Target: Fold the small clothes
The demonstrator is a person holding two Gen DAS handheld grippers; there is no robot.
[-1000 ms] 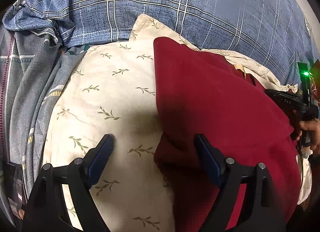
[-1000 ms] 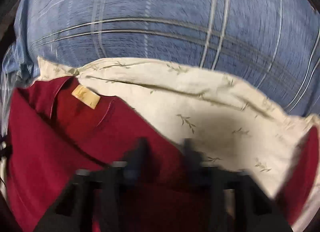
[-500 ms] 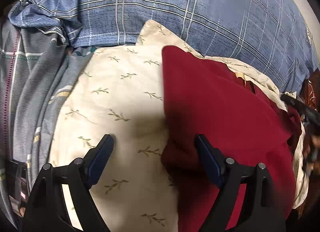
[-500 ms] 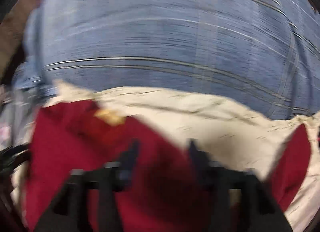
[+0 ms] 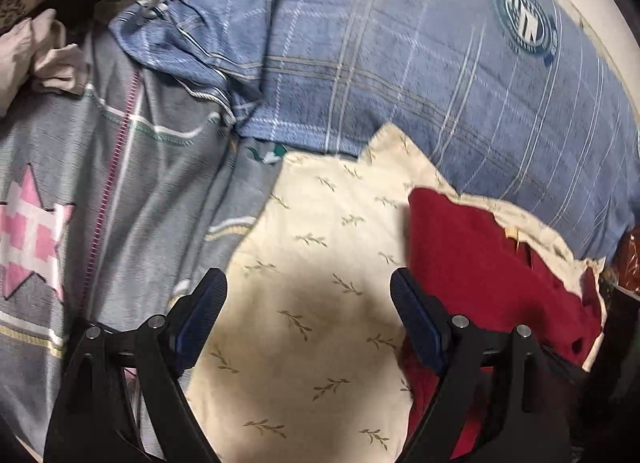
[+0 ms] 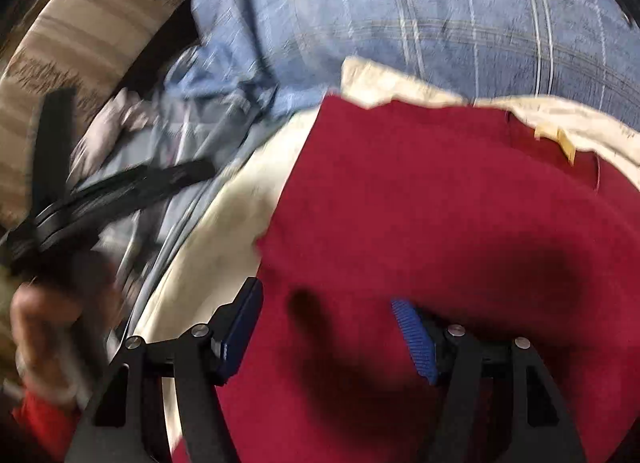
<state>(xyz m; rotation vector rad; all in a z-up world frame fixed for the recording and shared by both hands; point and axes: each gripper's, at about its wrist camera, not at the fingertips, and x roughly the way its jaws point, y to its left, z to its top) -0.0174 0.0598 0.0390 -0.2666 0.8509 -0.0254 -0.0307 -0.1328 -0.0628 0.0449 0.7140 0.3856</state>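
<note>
A dark red garment (image 5: 488, 263) lies folded on a cream cloth with a leaf print (image 5: 320, 295); its tan neck label (image 6: 556, 139) shows at the far right. My left gripper (image 5: 308, 303) is open and empty above the cream cloth, its right finger at the garment's left edge. My right gripper (image 6: 328, 323) is open just above the red garment (image 6: 440, 215), with nothing between the jaws. The left gripper and the hand holding it show blurred at the left of the right wrist view (image 6: 100, 199).
A blue plaid bedcover (image 5: 400, 55) lies behind the cream cloth. A grey quilt with a pink star (image 5: 80, 203) lies to the left. A beige striped cushion (image 6: 80, 35) sits at the far left.
My left gripper moved left off the red garment, now over the cream cloth. My right gripper opened and swung left across the garment. The garment's right part now lies folded over.
</note>
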